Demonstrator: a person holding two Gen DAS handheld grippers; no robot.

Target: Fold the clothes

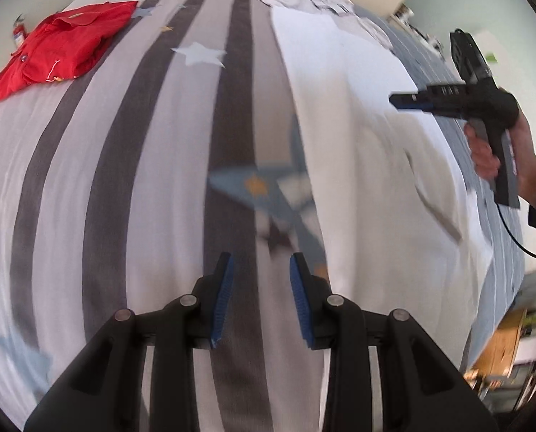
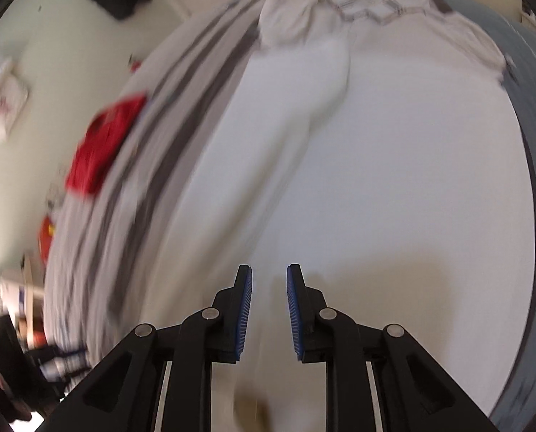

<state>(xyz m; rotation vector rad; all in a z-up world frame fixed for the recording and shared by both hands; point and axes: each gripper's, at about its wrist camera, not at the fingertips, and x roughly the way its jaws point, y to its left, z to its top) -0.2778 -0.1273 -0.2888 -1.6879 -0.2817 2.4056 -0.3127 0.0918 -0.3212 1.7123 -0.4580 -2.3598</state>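
Right wrist view: white garment (image 2: pixel 394 165) spread beneath the slightly parted, empty right hand-held gripper (image 2: pixel 269 280).

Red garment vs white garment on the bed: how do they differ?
The red garment is folded into a compact pile near the bed's far left edge; the white garment lies spread out long on the right side. The red garment looks far smaller in footprint than the white garment. The right gripper hangs over the white garment; no gripper is near the red garment. Both lie on the striped bedspread, and neither is held.
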